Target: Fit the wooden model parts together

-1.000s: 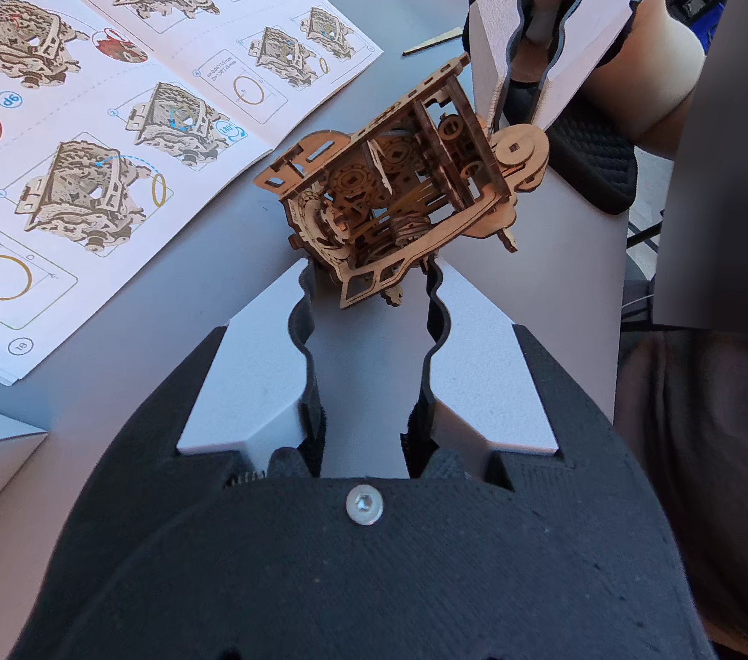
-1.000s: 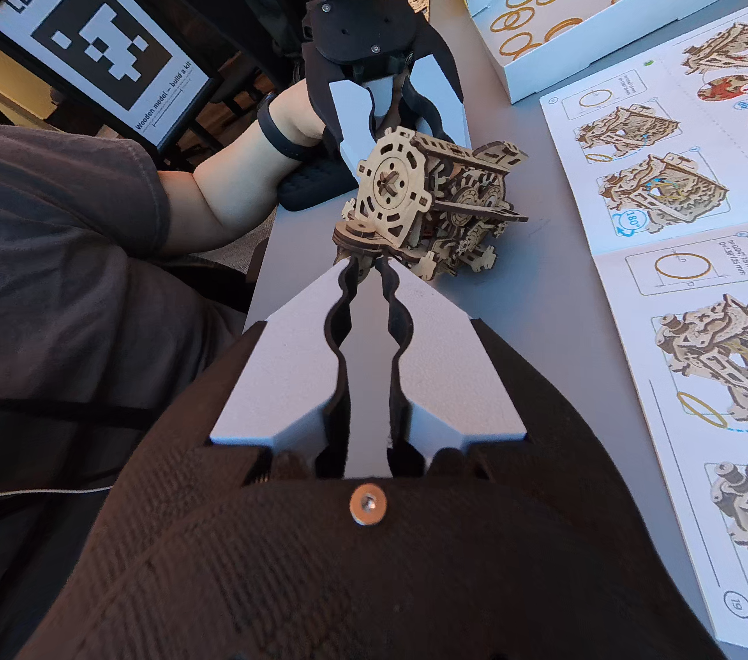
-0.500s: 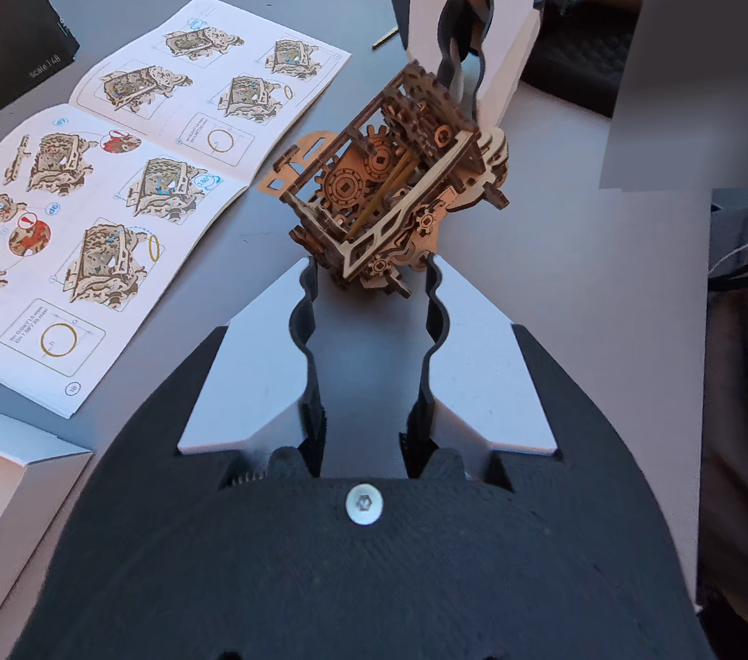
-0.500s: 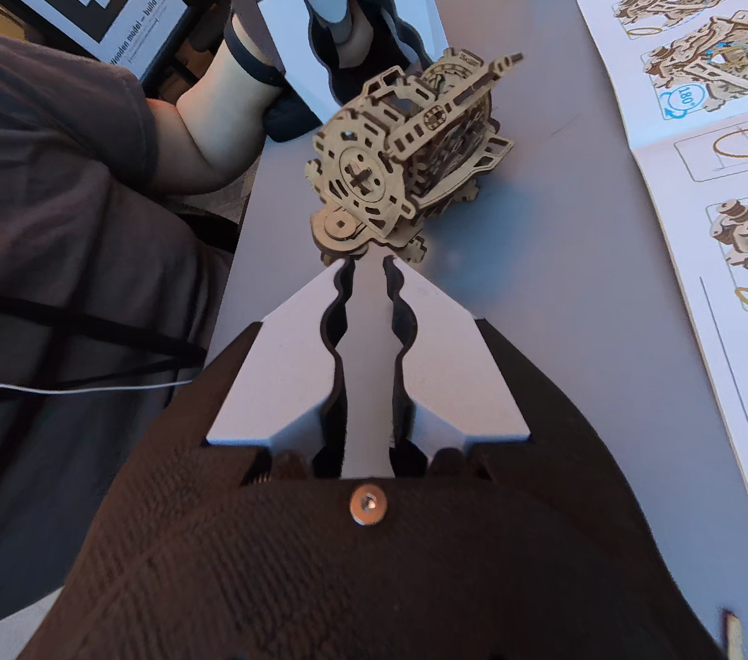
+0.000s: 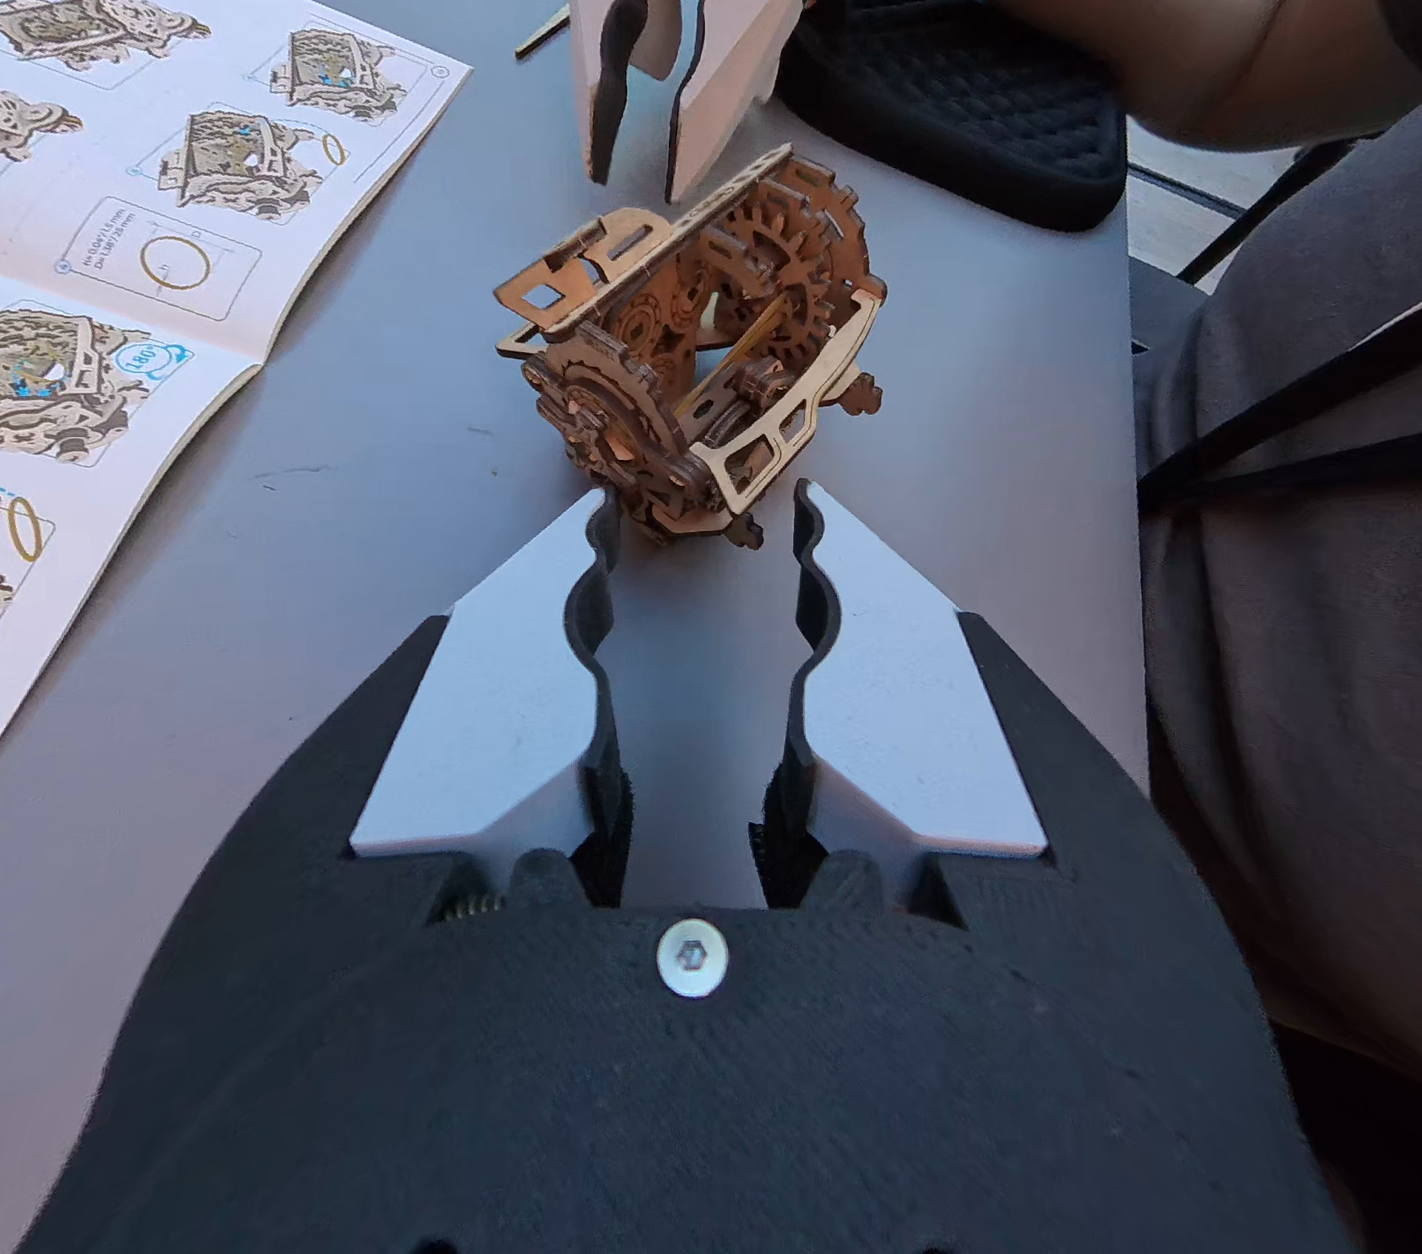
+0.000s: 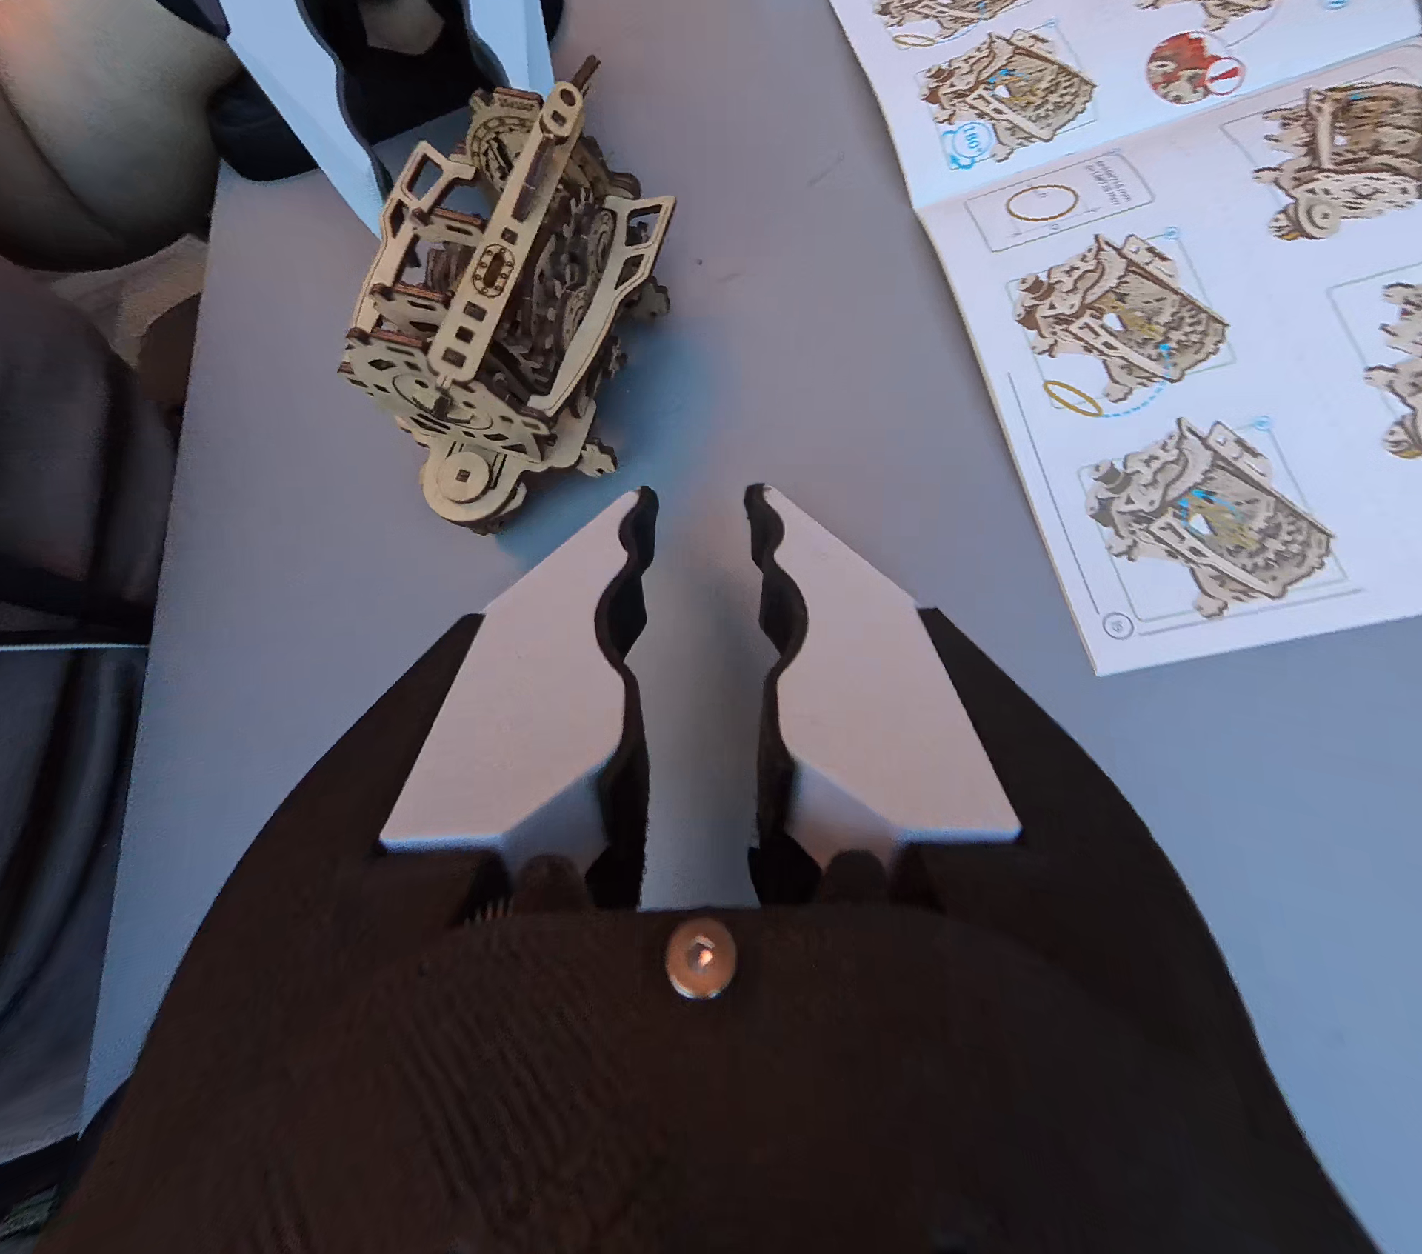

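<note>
Nearby, printed instruction booklet [image 6: 1154, 263] beside wooden model [image 5: 692, 355] on table [image 5: 346, 524].

place: hobby workbench — grey table [image 6: 769, 217] | instruction booklet [image 6: 1154, 293]

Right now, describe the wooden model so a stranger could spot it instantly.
On the grey table, left of the open instruction booklet, sits the wooden model beside the table's edge. It alone is solid: a pale laser-cut frame packed with gears, unlike the booklet's printed pictures.

Model [image 5: 685, 363] on table [image 5: 369, 524], booklet [image 5: 154, 201] left.
</note>
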The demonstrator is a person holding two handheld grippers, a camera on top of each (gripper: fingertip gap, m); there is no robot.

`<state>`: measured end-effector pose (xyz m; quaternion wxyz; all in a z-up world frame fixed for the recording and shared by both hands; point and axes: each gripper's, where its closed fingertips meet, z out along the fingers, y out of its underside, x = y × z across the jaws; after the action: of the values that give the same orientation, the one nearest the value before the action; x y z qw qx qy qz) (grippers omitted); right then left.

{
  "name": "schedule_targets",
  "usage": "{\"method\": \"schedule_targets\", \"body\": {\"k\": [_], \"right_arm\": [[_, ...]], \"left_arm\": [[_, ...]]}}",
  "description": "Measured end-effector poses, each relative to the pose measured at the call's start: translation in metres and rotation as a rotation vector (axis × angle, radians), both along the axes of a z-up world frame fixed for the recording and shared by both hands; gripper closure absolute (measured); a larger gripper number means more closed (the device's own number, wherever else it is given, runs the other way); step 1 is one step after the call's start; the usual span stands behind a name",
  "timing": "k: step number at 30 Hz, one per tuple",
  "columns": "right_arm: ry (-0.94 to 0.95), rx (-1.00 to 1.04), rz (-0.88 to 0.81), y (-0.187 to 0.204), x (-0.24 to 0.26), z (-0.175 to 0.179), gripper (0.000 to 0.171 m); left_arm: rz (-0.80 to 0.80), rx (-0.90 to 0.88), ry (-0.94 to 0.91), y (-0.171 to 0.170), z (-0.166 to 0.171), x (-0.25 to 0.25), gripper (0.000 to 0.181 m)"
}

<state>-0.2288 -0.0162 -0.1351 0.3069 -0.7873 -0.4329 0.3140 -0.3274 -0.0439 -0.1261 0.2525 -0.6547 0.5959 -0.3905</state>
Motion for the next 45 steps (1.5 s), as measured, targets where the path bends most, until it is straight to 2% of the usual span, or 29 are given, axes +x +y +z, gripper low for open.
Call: {"method": "schedule_targets", "body": {"k": [2,7,9,15,17,21,25,31,40,45], "right_arm": [[-0.021,0.021,-0.017,-0.004,0.003,0.001,0.145],[0.025,0.079,0.110,-0.034,-0.015,0.008,0.090],[0.072,0.067,0.085,-0.033,-0.024,0.012,0.074],[0.135,-0.069,0.065,-0.038,-0.049,0.010,0.076],[0.147,-0.085,0.087,-0.046,-0.054,0.010,0.087],[0.049,-0.023,0.086,-0.043,-0.049,-0.001,0.109],[0.097,-0.019,0.084,-0.040,-0.047,0.006,0.121],[0.146,0.011,0.052,-0.029,-0.038,0.016,0.123],[0.156,0.029,0.042,-0.026,-0.035,0.017,0.122],[0.180,0.028,0.015,-0.023,-0.033,0.023,0.114]], "left_arm": [[0.003,-0.009,0.001,0.000,0.000,-0.001,0.141],[0.042,-0.055,-0.023,0.006,0.002,0.000,0.142],[0.052,-0.095,-0.044,0.008,0.004,-0.001,0.140],[0.065,-0.175,-0.059,0.011,0.006,-0.001,0.138],[0.063,-0.175,-0.053,0.011,0.005,-0.001,0.138],[0.039,-0.170,-0.043,0.007,0.004,0.000,0.138],[-0.012,-0.151,-0.019,-0.003,0.001,0.001,0.144],[-0.033,-0.064,0.016,-0.008,-0.005,0.001,0.141],[-0.024,-0.062,0.005,-0.007,-0.003,0.001,0.141],[0.027,-0.074,-0.054,0.003,0.009,-0.001,0.137]]}}
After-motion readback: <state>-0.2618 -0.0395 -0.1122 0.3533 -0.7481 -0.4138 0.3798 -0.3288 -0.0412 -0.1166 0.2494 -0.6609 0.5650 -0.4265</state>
